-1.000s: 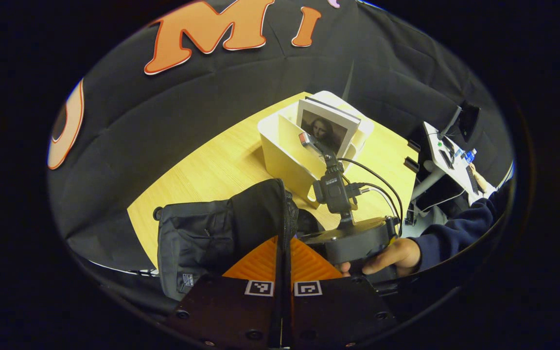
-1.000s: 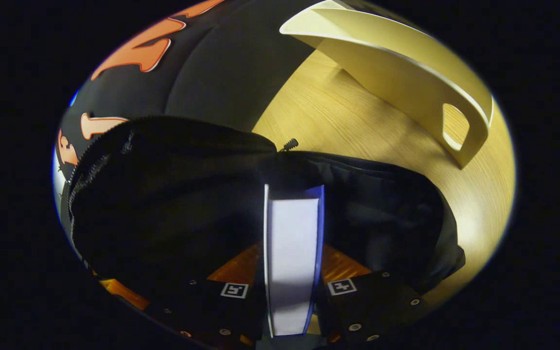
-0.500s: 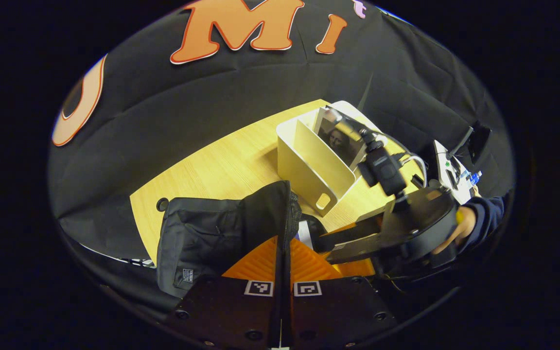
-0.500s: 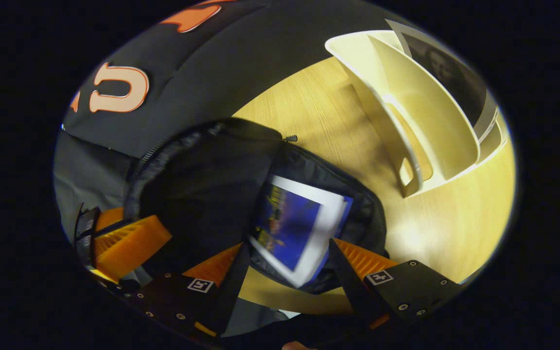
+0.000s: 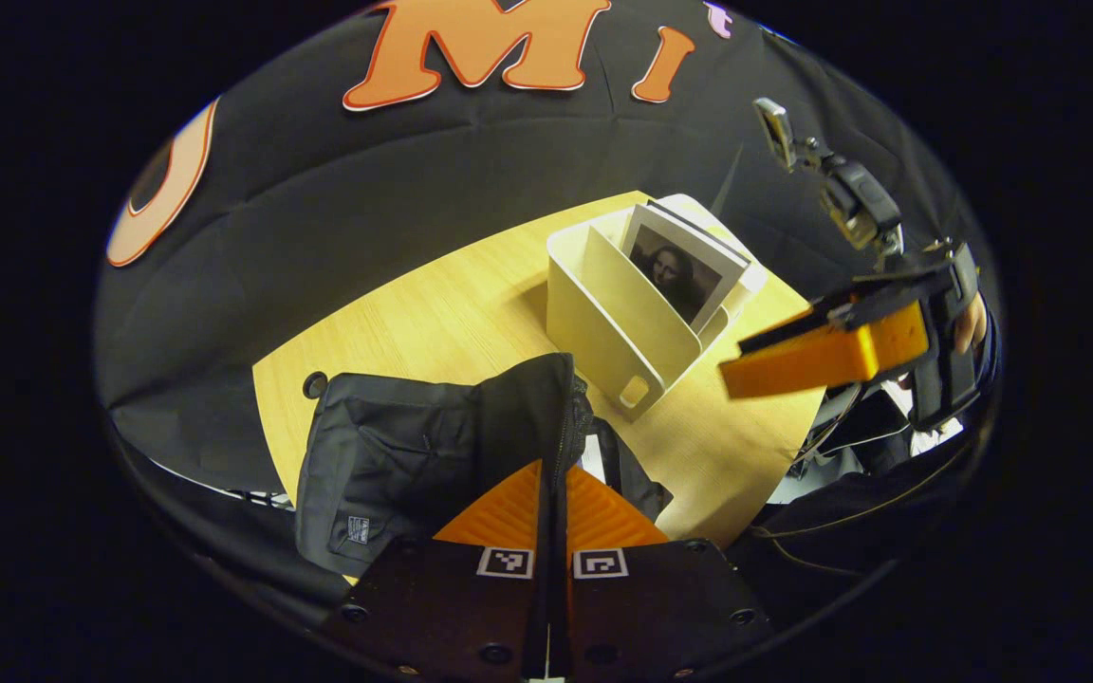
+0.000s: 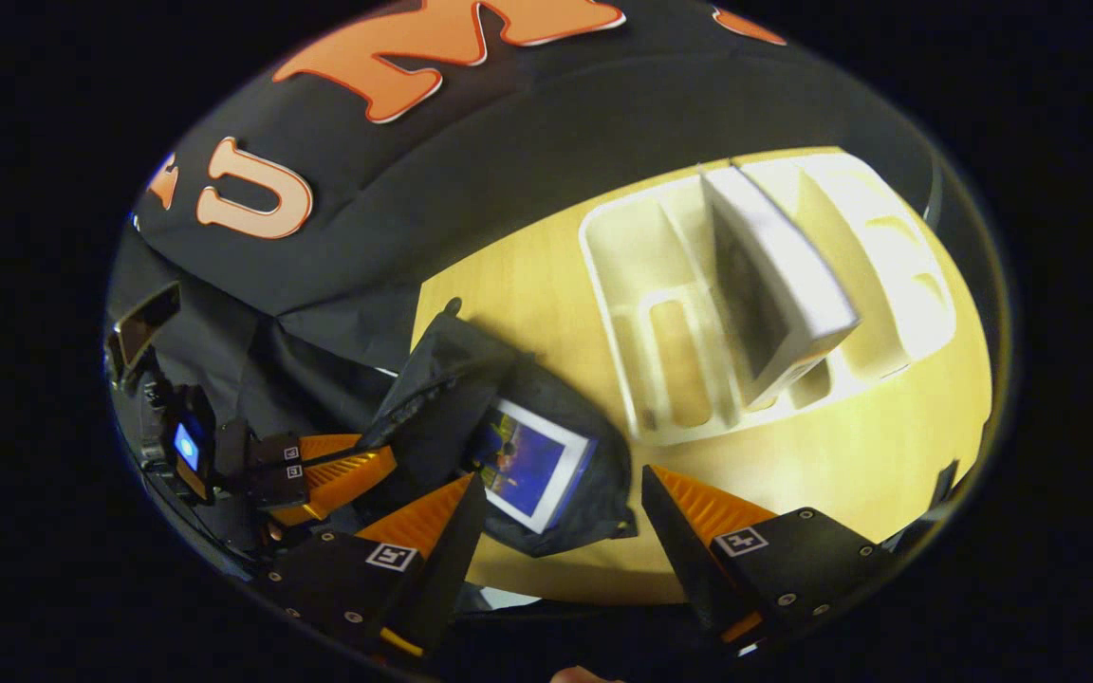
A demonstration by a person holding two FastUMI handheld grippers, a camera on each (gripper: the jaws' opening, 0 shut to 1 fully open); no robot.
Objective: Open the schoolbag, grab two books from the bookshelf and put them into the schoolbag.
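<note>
The bag (image 6: 509,446) lies open on the table (image 6: 841,455) with one book (image 6: 529,465) inside, its flap pinched by the clenched left gripper (image 5: 551,498), while the right gripper (image 6: 556,517), fingers spread and empty, faces the second book (image 6: 774,294) in the shelf (image 6: 632,285), not yet fetched.

Right hand-held gripper (image 6: 556,517) above the open schoolbag (image 6: 471,427)

Its fingers stand wide apart, holding nothing. Below, a blue-covered book (image 6: 529,463) lies inside the schoolbag on the wooden surface (image 6: 831,474). Beside it, the pale bookshelf (image 6: 632,285) holds one upright book (image 6: 774,285). The left hand-held gripper (image 6: 361,467) pinches the bag's flap.
</note>
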